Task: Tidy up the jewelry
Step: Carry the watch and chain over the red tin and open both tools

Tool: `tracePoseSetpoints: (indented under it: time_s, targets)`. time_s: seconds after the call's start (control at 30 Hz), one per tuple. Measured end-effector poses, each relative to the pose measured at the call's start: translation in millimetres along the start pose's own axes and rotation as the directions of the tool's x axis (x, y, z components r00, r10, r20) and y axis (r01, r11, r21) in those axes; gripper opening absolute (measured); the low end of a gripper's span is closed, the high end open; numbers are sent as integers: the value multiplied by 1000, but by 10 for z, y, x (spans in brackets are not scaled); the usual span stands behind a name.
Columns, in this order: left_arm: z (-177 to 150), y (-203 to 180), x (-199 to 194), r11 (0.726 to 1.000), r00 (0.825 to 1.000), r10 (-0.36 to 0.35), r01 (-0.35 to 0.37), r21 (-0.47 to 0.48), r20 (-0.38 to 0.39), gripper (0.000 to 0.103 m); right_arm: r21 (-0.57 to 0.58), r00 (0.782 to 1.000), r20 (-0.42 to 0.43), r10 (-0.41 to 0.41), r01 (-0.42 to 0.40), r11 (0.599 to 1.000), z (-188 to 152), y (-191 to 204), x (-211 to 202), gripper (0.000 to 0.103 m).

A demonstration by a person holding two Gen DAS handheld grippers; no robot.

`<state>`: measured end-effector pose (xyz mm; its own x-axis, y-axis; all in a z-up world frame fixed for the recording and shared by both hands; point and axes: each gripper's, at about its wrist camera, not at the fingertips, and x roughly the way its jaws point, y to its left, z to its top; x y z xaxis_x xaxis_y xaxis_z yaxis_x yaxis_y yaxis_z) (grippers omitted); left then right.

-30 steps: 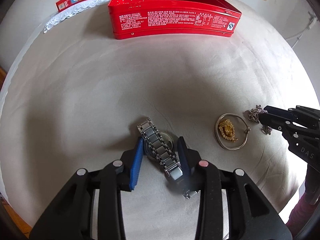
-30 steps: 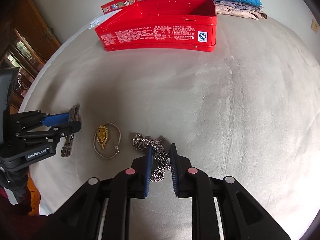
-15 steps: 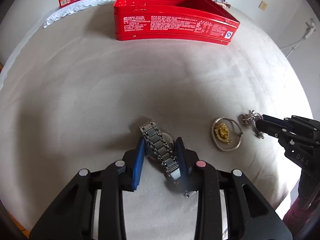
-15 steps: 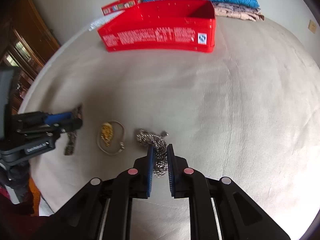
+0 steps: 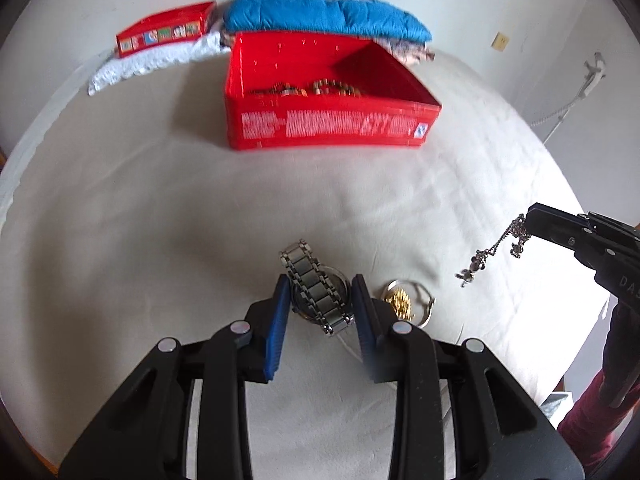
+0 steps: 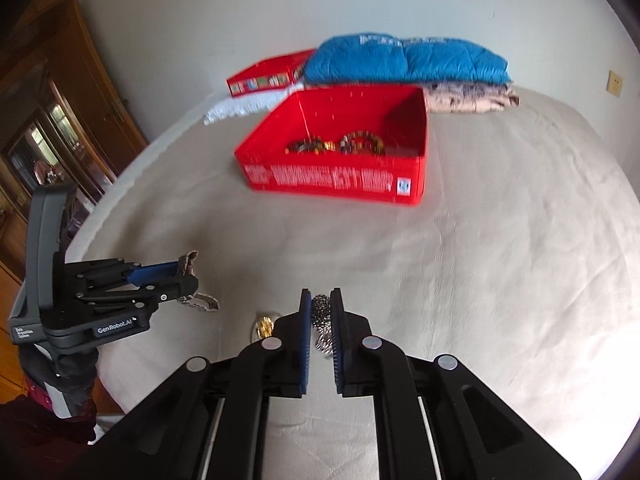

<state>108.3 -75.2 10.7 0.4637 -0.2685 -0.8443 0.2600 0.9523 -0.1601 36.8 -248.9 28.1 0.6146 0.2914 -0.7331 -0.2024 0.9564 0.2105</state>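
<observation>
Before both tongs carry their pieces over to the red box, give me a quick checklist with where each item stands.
1. Left tongs grip the watch: ok.
2. Right tongs closing on the chain, which hangs clear of the bed: ok.
3. Red box open: ok.
4. Room in box beside the bracelets: ok.
5. Path over the bed clear: ok.
6. Gold pendant packed: not ok, on the bed.

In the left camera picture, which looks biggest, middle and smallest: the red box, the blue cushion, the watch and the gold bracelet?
1. Red box
2. Blue cushion, nearly as big; it lies farther back, so this is unsure
3. Watch
4. Gold bracelet, partly hidden by the left gripper
</observation>
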Motion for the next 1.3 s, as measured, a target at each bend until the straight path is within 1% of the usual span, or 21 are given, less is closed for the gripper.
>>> tracePoseSetpoints:
  time_s: [0.03, 0.1, 0.27, 0.5, 0.6, 0.7, 0.9, 1.0, 1.1, 1.2, 1.3]
  targets:
    - [27, 12, -37, 1000, 1000, -2, 2, -3, 12, 30, 1, 1000, 10, 4, -4, 1000, 37, 1, -29, 8]
    - [78, 50, -68, 1000, 1000, -4, 5, -8, 23, 30, 1, 1000, 25, 12, -12, 1000, 92, 10, -67, 2]
    - [223, 97, -152, 1000, 999, -7, 8, -16, 54, 30, 0, 998, 60, 15, -15, 1000, 255, 23, -144, 2]
    - [311, 123, -207, 1000, 997, -15, 16, -20, 76, 30, 7, 998, 55, 22, -23, 1000, 340, -6, -87, 2]
    - [360, 129, -216, 1000, 997, -17, 19, -21, 79, 30, 10, 997, 66, 27, -28, 1000, 422, -19, -107, 2]
    - [473, 104, -266, 1000, 995, -16, 18, -14, 101, 30, 4, 996, 89, 25, -25, 1000, 547, -11, -160, 2]
    - [845, 41, -365, 1000, 987, -28, 29, 2, 159, 30, -2, 989, 148, 21, -21, 1000, 915, 10, -249, 1]
    - [1081, 17, -359, 1000, 981, -17, 17, 0, 194, 30, -2, 984, 174, 20, -20, 1000, 1125, 6, -237, 2]
    - [1335, 23, -273, 1000, 977, -26, 28, -8, 210, 30, -2, 981, 193, 20, -20, 1000, 1322, -16, -169, 1]
    - [1588, 54, -104, 999, 976, -34, 41, -26, 217, 30, 9, 980, 201, 9, -11, 1000, 1521, -67, -3, 1]
    - [1820, 101, 137, 998, 977, -36, 46, -41, 210, 30, 26, 982, 189, 0, -5, 1000, 1684, -140, 255, 1]
